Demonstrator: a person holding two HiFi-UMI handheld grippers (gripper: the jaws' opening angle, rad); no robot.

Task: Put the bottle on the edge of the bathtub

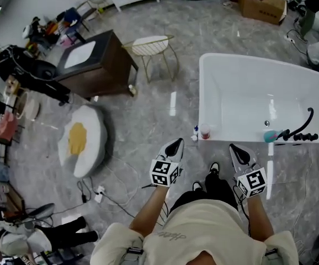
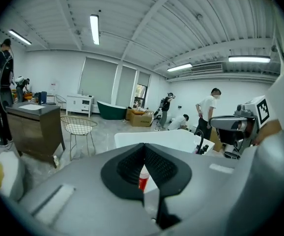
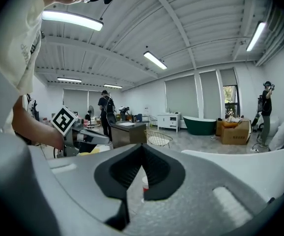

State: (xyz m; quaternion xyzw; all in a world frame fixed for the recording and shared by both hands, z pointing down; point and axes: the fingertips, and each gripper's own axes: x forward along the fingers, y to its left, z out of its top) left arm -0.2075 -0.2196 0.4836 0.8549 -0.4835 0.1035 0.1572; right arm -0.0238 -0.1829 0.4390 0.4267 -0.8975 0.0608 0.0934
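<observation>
My forearms: both reached forward from cream sleeves in the head view. The hands themselves were hidden behind the marker cubes.

Left gripper point(image 1: 176, 146): its jaws were closed together and held nothing. It was tilted slightly downward toward the tub's near left corner. In the left gripper view, the left gripper point(image 2: 143, 147) showed its pads meeting at the tips.

Right gripper point(image 1: 235, 151): its jaws were likewise together and empty. It was held level with the left one, apart from it, and aimed at the near rim. The right gripper view showed the right gripper point(image 3: 143, 147) with its tips touching.

Bottle point(image 1: 205, 131): it stood upright on the bathtub's near rim at the left corner, clear of both grippers. The body was white with a red band, and the top looked reddish from above. Each gripper view gave only a sliver of the bottle point(image 2: 143, 179) below the closed tips, and its print was unreadable.

Small blue-topped item point(image 1: 195, 130): it was just left of the bottle. I could not tell whether it stood on the rim or the floor.

Bathtub point(image 1: 248, 87): it was white, and its right end ran to the frame edge.

Faucet point(image 1: 302, 125): it was black and sat on the near rim at the right. A teal object point(image 1: 270, 136) just beside it was too blurred to identify.

Floor beyond: there was an egg-shaped cushion point(image 1: 82, 139), a dark cabinet point(image 1: 112, 65) and a wire chair point(image 1: 151, 46).

Person in black point(image 1: 8, 62): at the far left, partly cut off.
</observation>
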